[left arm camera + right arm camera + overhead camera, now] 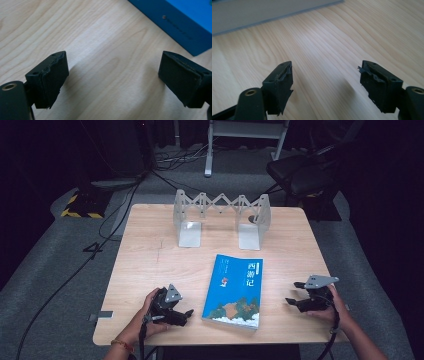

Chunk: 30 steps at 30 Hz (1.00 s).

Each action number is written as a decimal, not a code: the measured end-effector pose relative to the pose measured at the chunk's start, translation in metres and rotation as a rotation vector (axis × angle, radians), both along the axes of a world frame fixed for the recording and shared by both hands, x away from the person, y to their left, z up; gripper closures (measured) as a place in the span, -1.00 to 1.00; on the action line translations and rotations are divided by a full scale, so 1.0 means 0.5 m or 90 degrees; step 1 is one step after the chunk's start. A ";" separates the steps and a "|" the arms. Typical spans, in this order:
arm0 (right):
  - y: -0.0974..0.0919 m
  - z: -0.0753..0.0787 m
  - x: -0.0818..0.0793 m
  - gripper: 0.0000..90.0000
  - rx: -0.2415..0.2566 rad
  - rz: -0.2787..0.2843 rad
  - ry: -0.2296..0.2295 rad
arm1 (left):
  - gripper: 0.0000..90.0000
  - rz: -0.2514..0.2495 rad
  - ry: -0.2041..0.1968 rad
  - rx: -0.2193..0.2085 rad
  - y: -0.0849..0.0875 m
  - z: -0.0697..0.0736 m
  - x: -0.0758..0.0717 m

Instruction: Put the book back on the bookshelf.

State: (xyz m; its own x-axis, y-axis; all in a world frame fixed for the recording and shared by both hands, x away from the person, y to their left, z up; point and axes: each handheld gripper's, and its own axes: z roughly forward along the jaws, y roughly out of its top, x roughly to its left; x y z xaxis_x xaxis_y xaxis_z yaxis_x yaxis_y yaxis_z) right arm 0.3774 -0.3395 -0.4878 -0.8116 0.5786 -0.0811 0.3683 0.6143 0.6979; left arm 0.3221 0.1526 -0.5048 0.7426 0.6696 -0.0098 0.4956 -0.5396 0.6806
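High view — wooden table point(150, 255), grey carpet point(45, 270).

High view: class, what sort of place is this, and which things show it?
Probably a recording studio or lab: a small wooden table on grey carpet, loose cables on the floor, dark surroundings, and an empty expandable book rack behind a blue book.

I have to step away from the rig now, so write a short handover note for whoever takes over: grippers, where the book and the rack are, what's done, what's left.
Left gripper: open, nothing between its jaws, low over the table just left of the book.
Right gripper: open, nothing held, to the right of the book and apart from it.
Blue book: lies flat, cover up, near the front edge between the two grippers.
Grey expanding book rack: stands at the far side of the table, nothing in it.
Done: nothing visible yet; the book is untouched.
Left: probably grip the book and stand it in the rack.
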 end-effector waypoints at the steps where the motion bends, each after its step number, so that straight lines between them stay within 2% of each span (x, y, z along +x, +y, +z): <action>1: 0.015 0.005 0.002 -0.38 0.001 0.014 0.002 | -0.78 -0.009 0.001 -0.001 -0.003 0.000 -0.002; 2: 0.034 0.011 0.007 -0.37 -0.001 0.028 0.002 | -0.79 -0.009 0.001 -0.001 -0.003 0.000 -0.002; 3: 0.034 0.011 0.007 -0.37 -0.001 0.028 0.002 | -0.79 -0.008 0.004 -0.002 -0.006 0.000 -0.003; 8: 0.097 0.023 0.027 -0.35 0.006 0.065 0.009 | -0.79 -0.014 0.003 -0.001 -0.009 0.000 -0.003; 11: 0.112 0.023 0.037 -0.34 0.013 0.072 0.018 | -0.79 -0.016 0.001 -0.001 -0.009 0.000 -0.004; 13: 0.127 0.020 0.043 -0.34 0.007 0.080 0.020 | -0.80 -0.017 0.002 -0.002 -0.010 0.000 -0.004; 21: 0.150 0.010 0.038 -0.33 0.011 0.110 0.035 | -0.79 -0.019 0.003 -0.002 -0.014 0.000 -0.005; 23: 0.154 0.008 0.037 -0.32 0.006 0.116 0.031 | -0.79 -0.020 0.003 -0.001 -0.015 0.000 -0.005; 26: 0.152 0.009 0.036 -0.32 0.015 0.117 0.036 | -0.79 -0.022 0.004 -0.003 -0.016 -0.001 -0.004; 30: 0.151 0.012 0.035 -0.31 0.021 0.119 0.026 | -0.79 -0.023 0.004 -0.004 -0.017 -0.001 -0.004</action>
State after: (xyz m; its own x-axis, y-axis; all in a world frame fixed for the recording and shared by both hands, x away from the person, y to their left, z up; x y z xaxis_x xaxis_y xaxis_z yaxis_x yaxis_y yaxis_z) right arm 0.3950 -0.2640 -0.4816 -0.9072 0.4197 -0.0298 0.2785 0.6520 0.7053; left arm 0.3201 0.1443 -0.5051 0.7667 0.6418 -0.0194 0.4803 -0.5531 0.6807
